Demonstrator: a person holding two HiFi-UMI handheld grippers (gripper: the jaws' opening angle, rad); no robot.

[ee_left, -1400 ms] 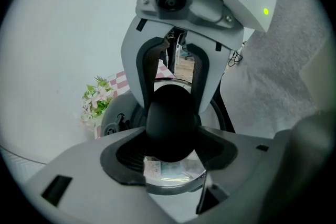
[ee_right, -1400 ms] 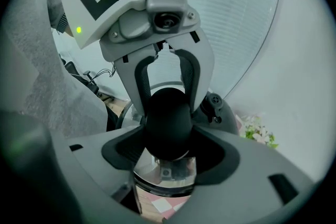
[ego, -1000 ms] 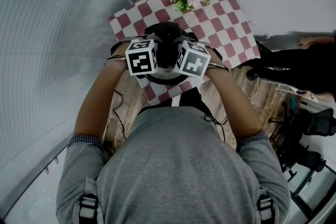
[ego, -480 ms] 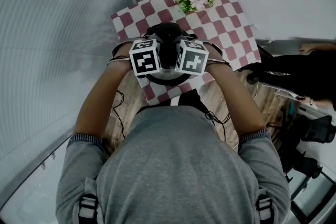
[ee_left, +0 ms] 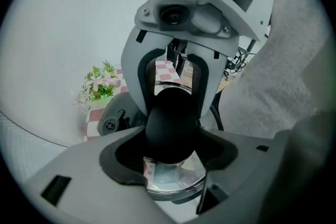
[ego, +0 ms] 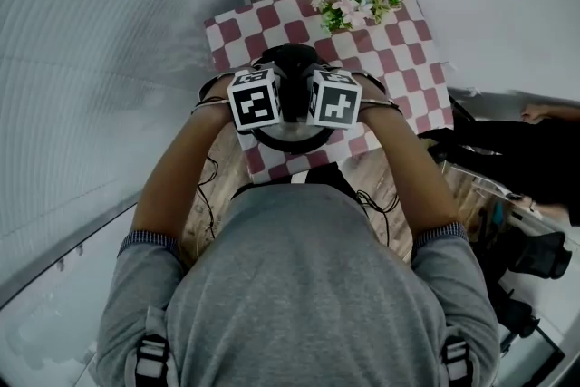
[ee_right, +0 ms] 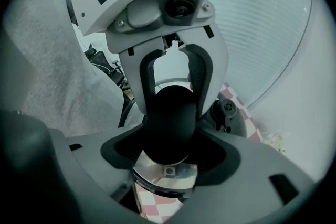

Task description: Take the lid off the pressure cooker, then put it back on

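Found the pressure cooker (ego: pixel 288 140) standing on the red-and-white checked cloth (ego: pixel 399 59), close to the near edge, with a bunch of flowers (ego: pixel 349 0) at the far edge. Saw the shiny lid (ee_right: pixel 167 171) under a rounded black knob (ee_left: pixel 170 123). Saw the left gripper (ee_left: pixel 172 148) and the right gripper (ee_right: pixel 169 150) facing each other over the cooker, both tilted steeply down. Found each gripper closed on that knob from its own side, jaws fairly wide, pads against the knob. Could not judge the lid as locked or loose.
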